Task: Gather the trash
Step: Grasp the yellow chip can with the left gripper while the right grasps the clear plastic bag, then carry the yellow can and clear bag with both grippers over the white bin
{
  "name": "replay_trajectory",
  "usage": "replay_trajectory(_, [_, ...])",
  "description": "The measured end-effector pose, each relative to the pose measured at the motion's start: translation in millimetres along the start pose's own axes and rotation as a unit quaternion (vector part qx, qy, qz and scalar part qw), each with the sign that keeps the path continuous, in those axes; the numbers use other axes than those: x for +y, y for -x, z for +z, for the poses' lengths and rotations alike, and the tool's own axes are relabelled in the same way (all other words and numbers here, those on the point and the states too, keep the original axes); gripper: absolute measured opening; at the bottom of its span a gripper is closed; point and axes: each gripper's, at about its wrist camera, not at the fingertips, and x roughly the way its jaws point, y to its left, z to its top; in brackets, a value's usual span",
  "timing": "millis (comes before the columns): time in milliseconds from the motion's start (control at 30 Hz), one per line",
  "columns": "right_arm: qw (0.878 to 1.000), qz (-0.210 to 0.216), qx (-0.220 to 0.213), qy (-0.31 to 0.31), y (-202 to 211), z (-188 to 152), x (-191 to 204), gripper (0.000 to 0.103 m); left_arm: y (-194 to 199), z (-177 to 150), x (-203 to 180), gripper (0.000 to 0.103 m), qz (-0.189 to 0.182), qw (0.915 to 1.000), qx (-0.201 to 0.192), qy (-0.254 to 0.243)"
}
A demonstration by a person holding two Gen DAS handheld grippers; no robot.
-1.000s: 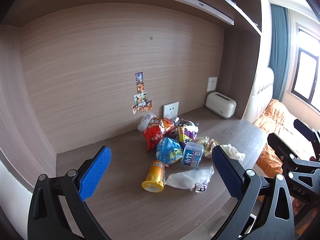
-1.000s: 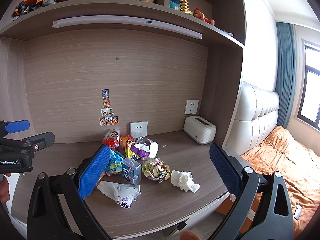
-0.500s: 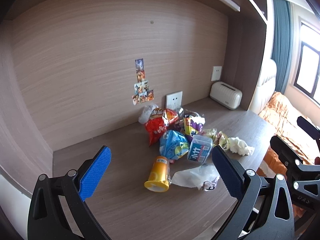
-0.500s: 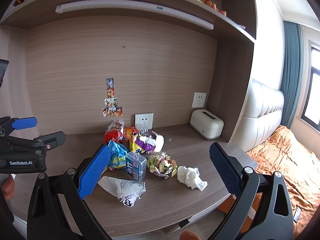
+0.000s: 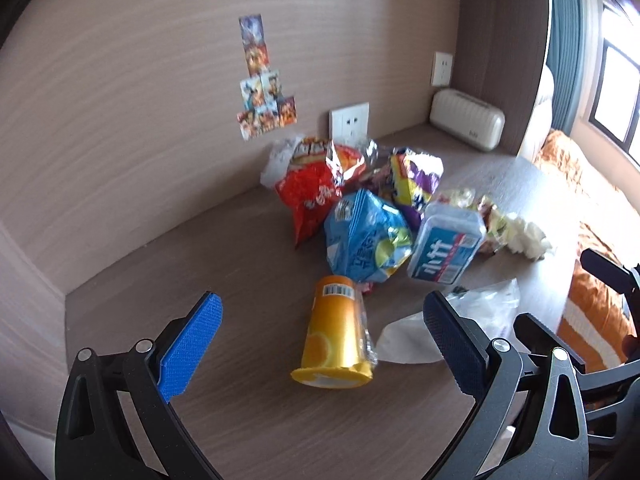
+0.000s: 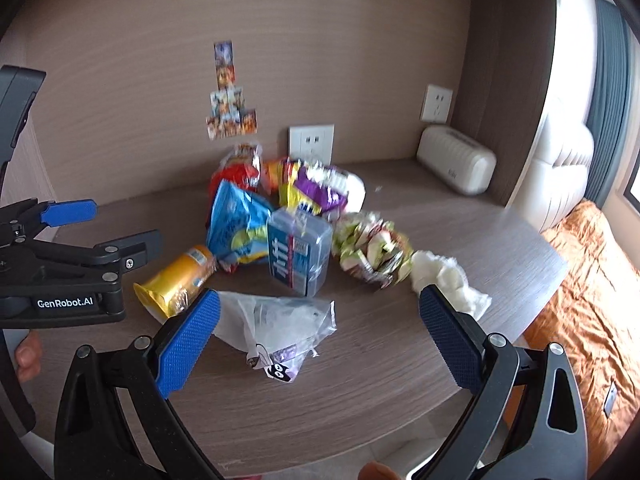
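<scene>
Both tongs, left tongs (image 5: 322,332) and right tongs (image 6: 320,326), are wide apart, holding nothing. Lower the left tongs squarely round the orange cup (image 5: 338,334), then squeeze gently.

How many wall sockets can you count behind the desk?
2. One socket sits on the back wall right behind the trash pile; the other socket is higher, above the white toaster. Others may be out of view.
</scene>
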Motion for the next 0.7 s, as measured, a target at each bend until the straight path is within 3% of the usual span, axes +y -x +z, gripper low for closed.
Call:
replay_trajectory(267, [0.999,0.0,0.047,-0.014,-55.5,-14.2,9.3,0.099,-61.8,-14.0,8.2,0.098,-0.043,0.9975,0.055,-0.003])
replay_trajectory(367, [0.998,0.004,0.056,-0.02,-66.8,-21.0,10.7,0.099,-72.8,-20.2,11.8,0.083,-0.055,0.9961,0.069,-0.003])
replay_trajectory(400, [0.998,0.008,0.055,-0.026,-69.9,-22.9,10.1,0.094,-77.7,-22.0,13.9,0.075,-0.067,0.9948,0.077,0.0])
replay_trajectory(433, [0.998,0.016,0.058,-0.032,-71.4,-24.5,8.9,0.071,-80.4,-23.3,15.4,0.067,-0.072,0.9941,0.081,0.002])
replay_trajectory(467, [0.997,0.02,0.069,-0.036,-74.8,-26.5,7.5,0.06,-83.3,-24.6,16.5,0.06,-0.072,0.9938,0.084,0.002])
replay_trajectory(633, [0.995,0.03,0.077,-0.063,-67.5,-25.7,-4.1,0.048,-87.6,-25.9,10.4,0.048,-0.065,0.9939,0.082,-0.032])
replay_trajectory(700, [0.995,0.024,0.067,-0.071,-55.3,-19.8,-8.4,0.048,-82.5,-22.7,5.1,0.047,-0.072,0.9936,0.076,-0.043])
